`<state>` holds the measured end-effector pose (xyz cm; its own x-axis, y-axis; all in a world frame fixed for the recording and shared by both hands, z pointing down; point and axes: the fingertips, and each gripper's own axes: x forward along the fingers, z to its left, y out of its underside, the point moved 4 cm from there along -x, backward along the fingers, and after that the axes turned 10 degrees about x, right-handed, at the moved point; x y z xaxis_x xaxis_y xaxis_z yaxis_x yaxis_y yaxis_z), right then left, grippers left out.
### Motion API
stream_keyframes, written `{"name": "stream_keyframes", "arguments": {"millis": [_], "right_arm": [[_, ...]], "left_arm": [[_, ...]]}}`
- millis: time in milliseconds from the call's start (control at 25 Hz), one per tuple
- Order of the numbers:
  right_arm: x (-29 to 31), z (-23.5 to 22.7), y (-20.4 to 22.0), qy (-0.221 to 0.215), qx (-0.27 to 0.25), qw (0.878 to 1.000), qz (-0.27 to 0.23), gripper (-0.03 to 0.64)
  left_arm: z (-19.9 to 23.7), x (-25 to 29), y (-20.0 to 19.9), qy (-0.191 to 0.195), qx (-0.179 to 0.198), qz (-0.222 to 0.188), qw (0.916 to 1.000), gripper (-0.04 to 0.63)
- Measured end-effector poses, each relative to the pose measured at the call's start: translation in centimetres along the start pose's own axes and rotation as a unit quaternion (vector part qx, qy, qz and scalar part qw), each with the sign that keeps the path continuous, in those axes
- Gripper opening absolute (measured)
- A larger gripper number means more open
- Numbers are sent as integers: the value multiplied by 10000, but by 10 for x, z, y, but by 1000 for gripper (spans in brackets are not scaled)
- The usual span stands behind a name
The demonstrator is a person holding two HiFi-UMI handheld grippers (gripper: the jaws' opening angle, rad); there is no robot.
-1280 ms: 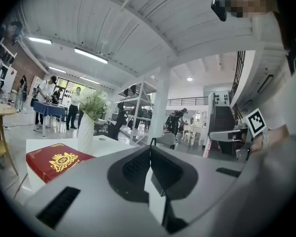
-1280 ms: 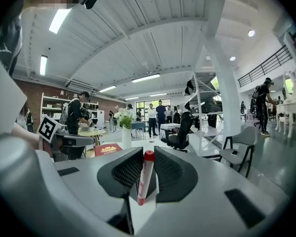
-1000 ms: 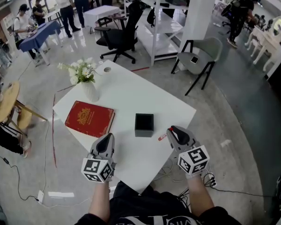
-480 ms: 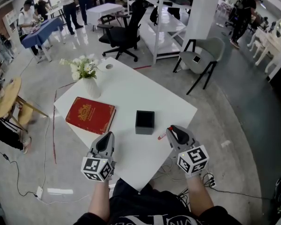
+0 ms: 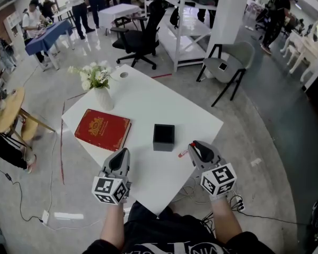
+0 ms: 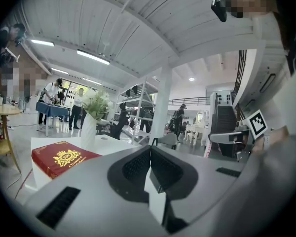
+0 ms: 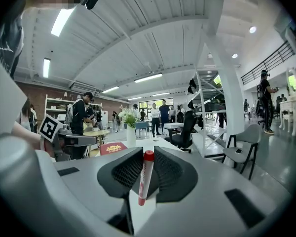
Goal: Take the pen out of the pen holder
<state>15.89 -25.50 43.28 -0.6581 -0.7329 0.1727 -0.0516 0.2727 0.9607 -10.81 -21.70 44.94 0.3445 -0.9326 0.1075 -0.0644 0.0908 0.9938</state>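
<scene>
Bright even light from your ceiling strips [image 7: 61,21]; gripper views fisheye-warped, black corners; your left gripper [image 6: 149,154] body soft up close.

I watch from the head camera, high over the near edge of the table [image 5: 148,102] and tilted steeply down, with the book [image 5: 102,130] left of centre. The cameras on the left gripper [image 5: 121,153] and right gripper [image 5: 193,147] sit low near the book and look level beyond it. All three views share the book.

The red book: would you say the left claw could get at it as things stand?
Probably yes. The left claw hangs just short of the red book, with only bare white table between them and nothing on its cover; the shut jaws would need to open first.
</scene>
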Motion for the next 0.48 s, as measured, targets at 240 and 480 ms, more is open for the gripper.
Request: {"name": "stream_keyframes", "arguments": {"millis": [240,480], "right_arm": [[-3,-1,-2,-10,12,10000,-4,78],[-1,0,-1,-19,36,10000,-32,78]], "left_arm": [[-3,0,-3,7,16,21,10000,5],[0,-1,0,14,29,31,10000,5]]}}
